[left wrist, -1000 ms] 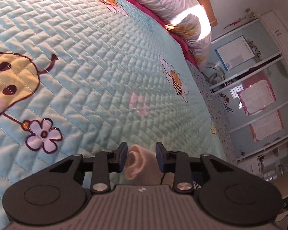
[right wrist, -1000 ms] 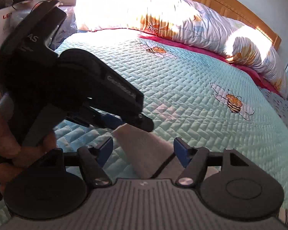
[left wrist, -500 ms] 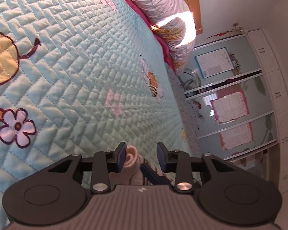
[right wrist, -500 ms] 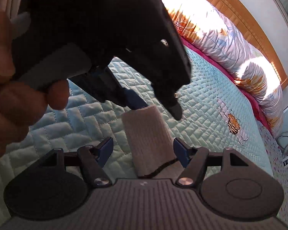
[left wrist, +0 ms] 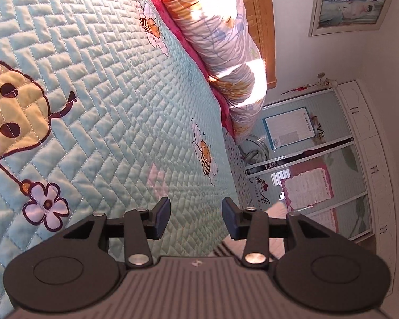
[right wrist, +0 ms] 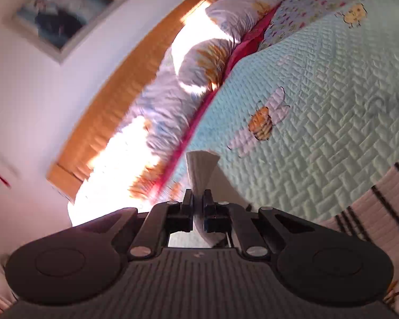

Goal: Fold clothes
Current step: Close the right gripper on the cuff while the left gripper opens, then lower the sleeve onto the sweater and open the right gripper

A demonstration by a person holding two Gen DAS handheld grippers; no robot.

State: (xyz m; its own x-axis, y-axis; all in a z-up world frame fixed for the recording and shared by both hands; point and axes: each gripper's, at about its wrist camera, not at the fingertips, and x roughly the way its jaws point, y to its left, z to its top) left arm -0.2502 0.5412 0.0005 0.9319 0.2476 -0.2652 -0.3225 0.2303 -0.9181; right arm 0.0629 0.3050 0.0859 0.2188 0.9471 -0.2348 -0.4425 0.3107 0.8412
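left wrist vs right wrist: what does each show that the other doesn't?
Left wrist only: the left claw, open and empty, its jaws just opening; a flower patch; the wardrobe doors.
Right wrist only: the right claw, just closed on a beige knit piece; striped fabric.
Both: the quilt, the pillows, the wooden headboard, the framed picture.

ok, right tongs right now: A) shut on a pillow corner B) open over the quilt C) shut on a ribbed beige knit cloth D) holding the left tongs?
C: the right tongs are pinched on the ribbed beige knit cloth, which fans out beyond the pads.
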